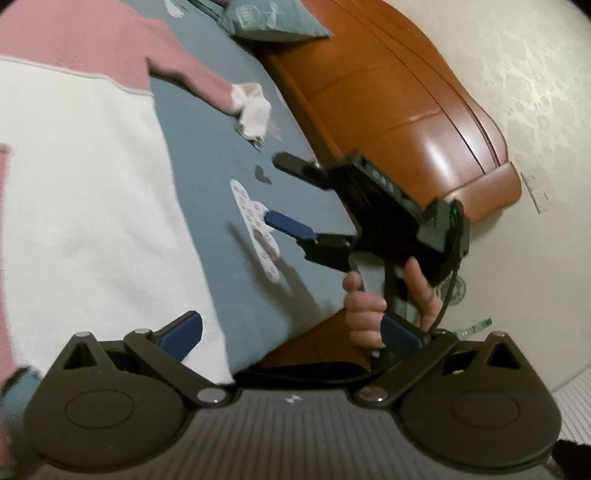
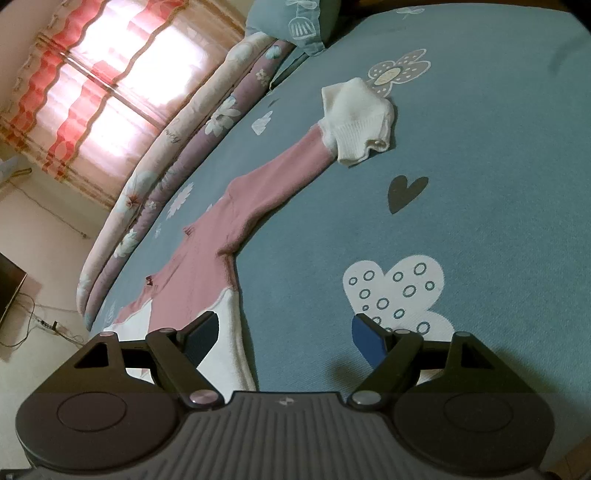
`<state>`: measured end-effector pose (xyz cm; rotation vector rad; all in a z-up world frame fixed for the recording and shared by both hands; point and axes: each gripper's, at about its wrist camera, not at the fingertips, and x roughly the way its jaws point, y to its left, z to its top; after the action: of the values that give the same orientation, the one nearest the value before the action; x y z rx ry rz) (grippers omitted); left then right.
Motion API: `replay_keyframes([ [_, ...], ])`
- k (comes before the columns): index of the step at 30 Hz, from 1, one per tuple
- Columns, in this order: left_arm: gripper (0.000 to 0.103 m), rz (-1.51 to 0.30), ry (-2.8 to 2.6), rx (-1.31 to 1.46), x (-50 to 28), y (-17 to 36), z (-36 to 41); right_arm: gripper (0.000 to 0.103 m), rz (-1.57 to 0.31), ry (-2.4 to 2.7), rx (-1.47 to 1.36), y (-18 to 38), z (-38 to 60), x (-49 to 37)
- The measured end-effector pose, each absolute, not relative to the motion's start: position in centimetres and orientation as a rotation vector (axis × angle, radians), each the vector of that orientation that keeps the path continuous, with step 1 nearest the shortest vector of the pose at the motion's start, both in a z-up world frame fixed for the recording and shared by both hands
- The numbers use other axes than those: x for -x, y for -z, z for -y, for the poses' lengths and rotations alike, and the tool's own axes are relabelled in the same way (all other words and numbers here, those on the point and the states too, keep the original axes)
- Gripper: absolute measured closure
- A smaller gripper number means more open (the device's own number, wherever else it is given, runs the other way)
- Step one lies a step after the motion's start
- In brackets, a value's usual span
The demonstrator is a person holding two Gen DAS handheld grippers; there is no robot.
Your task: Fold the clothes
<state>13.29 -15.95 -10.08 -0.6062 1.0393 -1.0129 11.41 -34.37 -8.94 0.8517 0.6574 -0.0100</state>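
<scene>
A: Where is the sweater [image 2: 207, 258] found?

B: It is spread flat on the blue bedsheet [image 2: 480, 184]. The upper part is pink and the lower part white. One pink sleeve [image 2: 280, 173] is stretched out across the sheet, and its white cuff [image 2: 356, 118] is seen crumpled at the end, beside a printed flower.

A: How is the right gripper [image 2: 284, 338] held?

B: Its jaws are spread wide, and nothing is gripped between them. One finger is placed over the white hem of the sweater, the other over a white heart print on the sheet. Whether the cloth is touched cannot be told.

A: And the left gripper [image 1: 291, 339]?

B: It is also seen wide apart, with nothing clamped. One blue pad [image 1: 181, 338] is seen over the white part of the sweater; the other is seen in front of the hand [image 1: 369, 306] by which the right gripper is held.

A: What else is shown?

B: A wooden bed frame [image 1: 406, 103] is seen along the edge of the sheet, a pillow [image 1: 269, 18] at the far end, and a rolled floral quilt [image 2: 177, 155] under a curtained window [image 2: 110, 74].
</scene>
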Motion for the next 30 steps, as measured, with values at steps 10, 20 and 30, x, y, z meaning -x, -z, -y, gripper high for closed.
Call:
replay_keyframes([
  [10, 0.001, -1.092, 0.943, 0.606, -13.9, 10.8, 14.7, 0.020, -0.666, -0.006, -0.837, 8.6, 33.7, -11.6],
  [20, 0.001, -1.069, 0.760, 0.692, -16.9, 11.9, 12.1, 0.014, -0.676, -0.012, -0.817, 8.4, 33.2, -12.0],
  [30, 0.001, -1.031, 0.720, 0.685, -16.2, 11.1, 11.8, 0.013, -0.703, -0.051, -0.801, 8.5, 31.8, -12.8],
])
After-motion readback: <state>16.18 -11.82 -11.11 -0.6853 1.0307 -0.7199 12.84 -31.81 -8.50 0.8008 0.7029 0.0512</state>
